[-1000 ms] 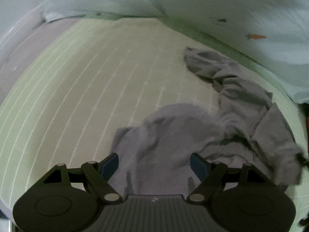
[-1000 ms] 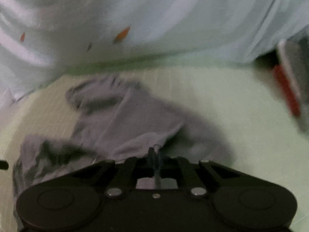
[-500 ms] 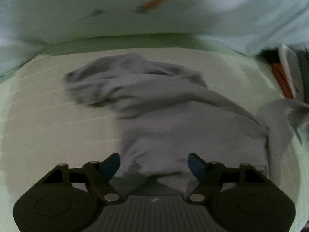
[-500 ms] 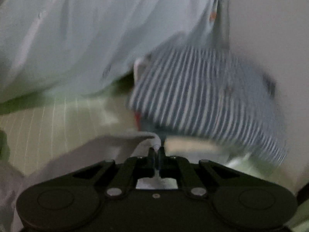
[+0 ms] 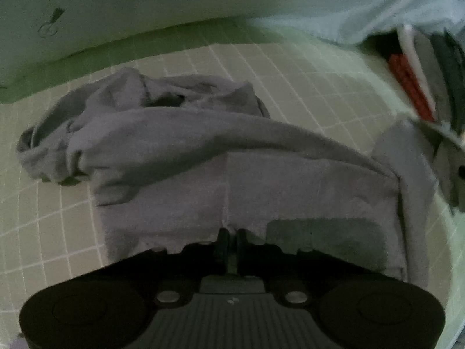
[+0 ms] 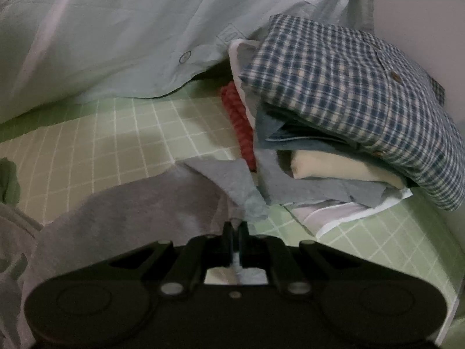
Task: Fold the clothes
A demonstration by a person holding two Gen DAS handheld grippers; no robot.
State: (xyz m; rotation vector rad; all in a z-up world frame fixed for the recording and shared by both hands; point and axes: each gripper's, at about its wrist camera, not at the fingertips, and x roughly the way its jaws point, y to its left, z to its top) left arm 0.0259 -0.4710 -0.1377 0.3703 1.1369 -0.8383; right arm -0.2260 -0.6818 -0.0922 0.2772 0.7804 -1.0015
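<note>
We see our right claw [image 6: 235, 228] pinched tight on the edge of a grey garment [image 6: 125, 206] lying on the green checked bed sheet [image 6: 87, 151]. Just beyond the garment sits a stack of folded clothes [image 6: 334, 157], a blue plaid shirt [image 6: 348, 87] on top.

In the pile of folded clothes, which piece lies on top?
The blue-and-cream checked shirt lies on top. It alone has a check pattern; the cream piece and grey piece beneath it are plain.

My left gripper [image 5: 230, 237], wide open a moment ago, is now pinching the grey garment's [image 5: 290, 180] near edge.
</note>
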